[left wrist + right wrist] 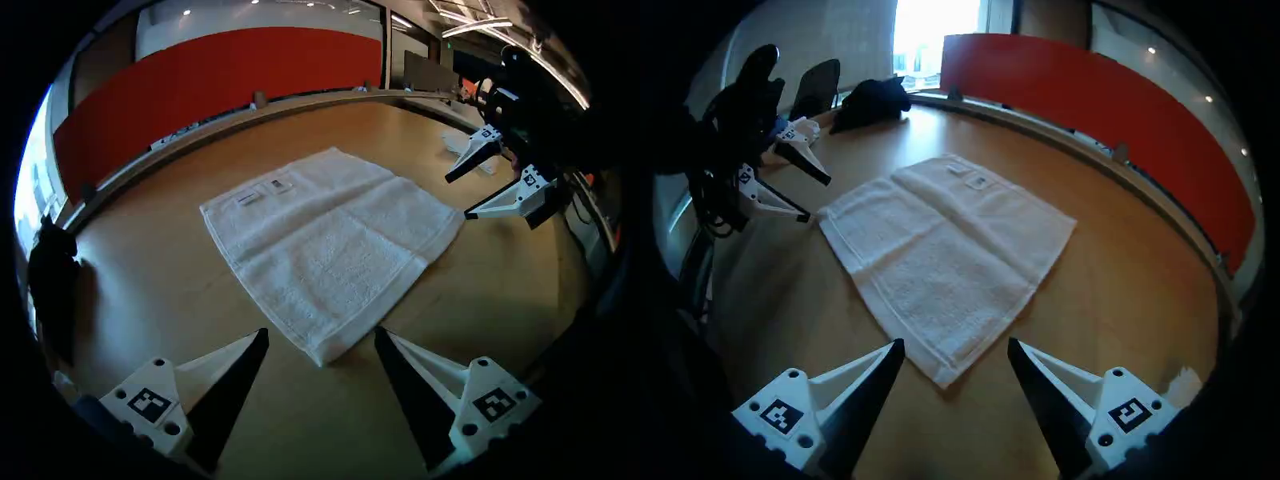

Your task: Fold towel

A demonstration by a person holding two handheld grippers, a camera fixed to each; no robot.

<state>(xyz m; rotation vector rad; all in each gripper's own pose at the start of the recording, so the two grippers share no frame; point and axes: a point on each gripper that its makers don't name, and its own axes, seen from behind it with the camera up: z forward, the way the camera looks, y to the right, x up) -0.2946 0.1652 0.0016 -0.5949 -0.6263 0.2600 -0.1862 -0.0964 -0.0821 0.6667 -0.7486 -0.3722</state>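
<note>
A white towel (328, 240) lies flat on the wooden table (160, 280), with two small labels near its far edge. In the left gripper view, my left gripper (318, 331) is open low over the table, and the towel's near corner reaches in between its fingertips. My right gripper (458, 198) hangs open beside the towel's right corner. In the right gripper view, the towel (948, 248) points a corner between the open fingers of my right gripper (954, 344). The left gripper (818, 200) is open at the towel's left corner. Neither gripper holds anything.
A red wall panel (216, 80) runs behind the table's far edge. A black bundle (872, 100) lies on the table near dark chairs (816, 84). A small white object (460, 144) lies past the towel. Bare wood surrounds the towel.
</note>
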